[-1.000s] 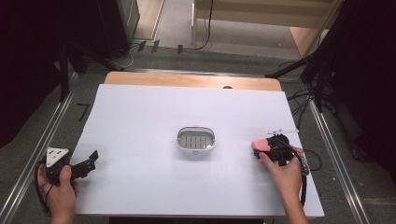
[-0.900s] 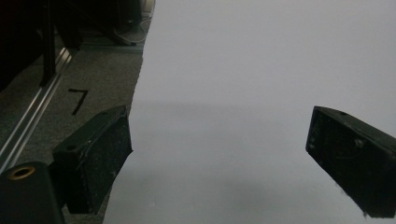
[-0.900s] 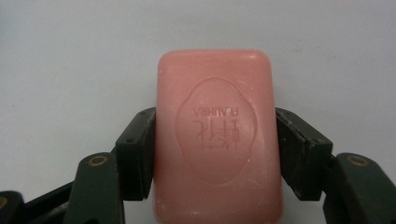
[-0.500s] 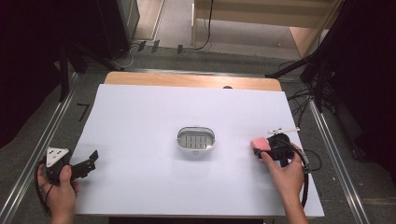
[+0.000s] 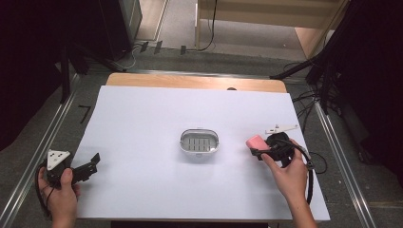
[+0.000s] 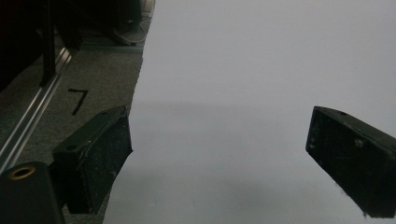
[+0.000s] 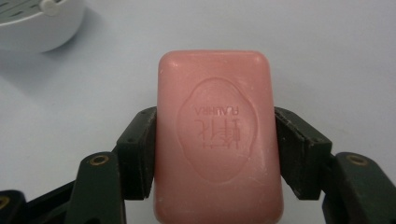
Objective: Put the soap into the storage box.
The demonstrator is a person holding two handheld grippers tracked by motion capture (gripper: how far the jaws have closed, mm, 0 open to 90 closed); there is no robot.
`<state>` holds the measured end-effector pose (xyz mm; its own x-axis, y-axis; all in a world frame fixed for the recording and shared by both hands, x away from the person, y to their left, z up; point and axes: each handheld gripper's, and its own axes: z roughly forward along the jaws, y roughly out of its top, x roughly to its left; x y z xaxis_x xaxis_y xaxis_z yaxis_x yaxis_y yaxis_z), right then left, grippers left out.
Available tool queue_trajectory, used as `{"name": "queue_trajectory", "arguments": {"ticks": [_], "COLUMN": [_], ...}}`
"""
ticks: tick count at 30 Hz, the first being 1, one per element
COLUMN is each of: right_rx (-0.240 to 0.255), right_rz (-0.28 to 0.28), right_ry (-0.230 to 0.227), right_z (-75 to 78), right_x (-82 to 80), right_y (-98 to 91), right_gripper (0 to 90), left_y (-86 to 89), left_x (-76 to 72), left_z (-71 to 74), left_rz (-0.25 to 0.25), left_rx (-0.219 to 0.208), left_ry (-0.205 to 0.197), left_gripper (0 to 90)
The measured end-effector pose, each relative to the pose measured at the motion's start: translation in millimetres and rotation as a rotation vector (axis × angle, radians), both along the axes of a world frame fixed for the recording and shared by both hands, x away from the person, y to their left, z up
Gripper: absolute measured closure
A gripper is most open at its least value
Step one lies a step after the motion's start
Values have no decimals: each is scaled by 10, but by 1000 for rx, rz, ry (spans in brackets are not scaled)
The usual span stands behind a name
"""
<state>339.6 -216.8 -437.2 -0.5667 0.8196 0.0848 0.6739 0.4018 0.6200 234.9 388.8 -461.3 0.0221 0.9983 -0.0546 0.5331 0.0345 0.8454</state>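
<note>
My right claw [image 7: 215,154] grips the pink soap bar [image 7: 217,135] by its sides, right of the white dish [image 5: 199,142] — my left claw [image 6: 219,158] gapes wide over bare table [image 6: 261,56]

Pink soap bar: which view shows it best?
The right gripper view. There the pink soap bar sits large and close, its embossed stamp visible, with the right gripper closed on its two long sides. The high view shows it as a small pink block right of the soap dish.
</note>
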Motion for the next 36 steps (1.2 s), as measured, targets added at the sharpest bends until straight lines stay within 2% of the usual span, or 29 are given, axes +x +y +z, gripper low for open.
{"name": "queue_trajectory", "arguments": {"ticks": [2, 7, 16, 17, 29, 33, 36], "right_rx": [-5, 1, -25, -24, -26, -7, -17], "right_rz": [38, 91, 177, 201, 286, 319, 346], "right_ry": [7, -19, -51, -55, -89, -105, -113], "right_z": [20, 59, 143, 159, 239, 298, 325], "right_x": [8, 25, 44, 56, 72, 93, 103], "right_y": [55, 146, 281, 306, 437, 484, 521], "right_gripper": [385, 385, 385, 386, 385, 385, 385], "left_y": [0, 0, 0, 0, -3, -3, -3], "left_x": [0, -2, 0, 0, 2, 2, 3], "left_z": [0, 1, 0, 0, -1, -1, -2], "left_rz": [1, 0, -1, -1, 2, 2, 2], "left_rx": [0, 0, 0, 0, -1, -1, -1], "left_ry": [0, 0, 0, 0, -2, -2, -3], "left_gripper": [71, 71, 71, 71, 71, 71, 71]}}
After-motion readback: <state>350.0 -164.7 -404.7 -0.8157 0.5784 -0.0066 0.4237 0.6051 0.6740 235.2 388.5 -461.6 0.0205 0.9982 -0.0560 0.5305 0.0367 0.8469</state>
